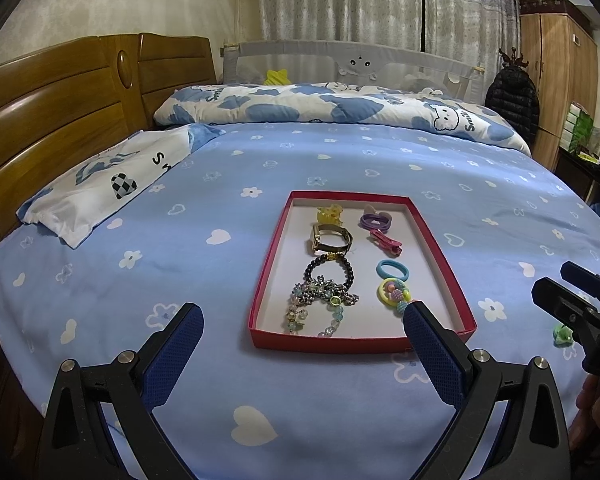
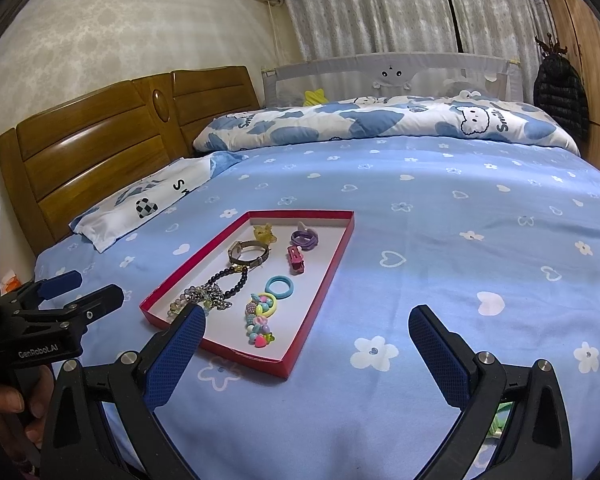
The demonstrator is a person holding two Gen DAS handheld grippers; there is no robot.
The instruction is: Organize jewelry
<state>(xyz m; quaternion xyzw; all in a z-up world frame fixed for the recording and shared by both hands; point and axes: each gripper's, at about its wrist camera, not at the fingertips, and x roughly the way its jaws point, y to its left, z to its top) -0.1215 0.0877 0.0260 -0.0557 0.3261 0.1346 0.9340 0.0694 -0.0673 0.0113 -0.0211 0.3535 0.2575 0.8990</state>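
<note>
Ahead of the left gripper [image 1: 303,314], on a blue bedsheet [image 1: 260,168] printed with white hearts and flowers, lay a shallow red tray [image 1: 440,248] with a white floor. Both tongs stood wide apart and held nothing: the left gripper hung over the sheet just short of the tray's near wall, its right pad overlapping the tray's near right corner in that view, and the right gripper [image 2: 307,320] hovered beside the tray, the tray ahead and to its left. Inside the tray, on the side toward the left gripper's left finger, a pale beaded necklace [image 1: 318,308] lay nearest, touching a dark bead bracelet [image 1: 332,270], with a gold bangle [image 1: 332,240] beyond it and a yellow hair clip [image 1: 329,213] farthest. On the other side sat a multicoloured bead charm ring [image 1: 394,292] nearest, then a blue hair tie [image 1: 392,269], a pink clip [image 1: 386,240] and a purple hair tie [image 1: 375,221]. A small green item [image 1: 562,334] lay on the sheet right of the tray, just beside the right gripper's fingers; what it was could not be told. A pillow [image 1: 100,188] rested far ahead to the left against a wooden headboard [image 1: 60,112].
</note>
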